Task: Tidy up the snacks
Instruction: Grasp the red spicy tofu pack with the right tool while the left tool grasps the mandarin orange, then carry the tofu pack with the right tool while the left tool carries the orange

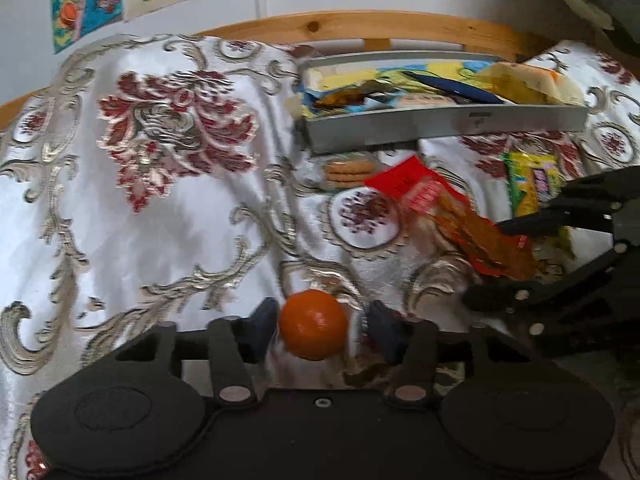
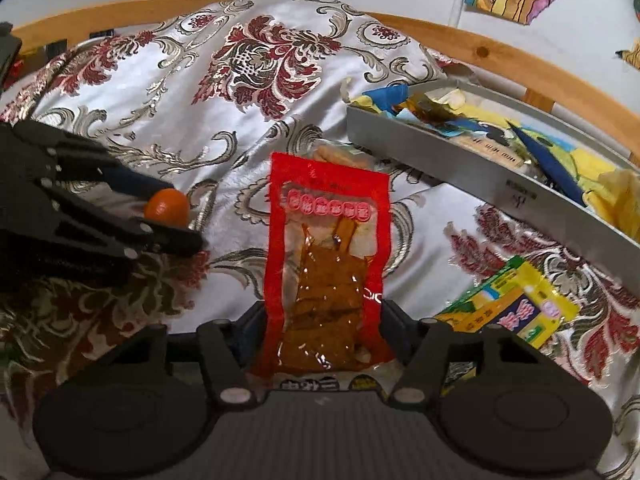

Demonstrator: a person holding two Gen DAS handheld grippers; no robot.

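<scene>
**Left wrist view: both grippers loaded, tray ahead**

Left wrist camera shows the left gripper (image 1: 318, 326) with a small round orange fruit (image 1: 313, 325) between its jaws; left finger touching, right finger close, so likely clamped. Right gripper (image 2: 324, 322) has jaws clamped on the lower end of a red-edged clear plastic pouch of brown snack pieces (image 2: 326, 256), held flat and pointing forward, probably for sliding in lengthwise. Shallow grey rectangular tray (image 1: 440, 126), already holding mixed wrappers, sits on the floral white-and-red bedspread (image 1: 160, 200). Loose nearby: a yellow-green printed packet (image 2: 516, 304) and a clear pack of round biscuits (image 1: 348, 172) just beside the tray.
</scene>
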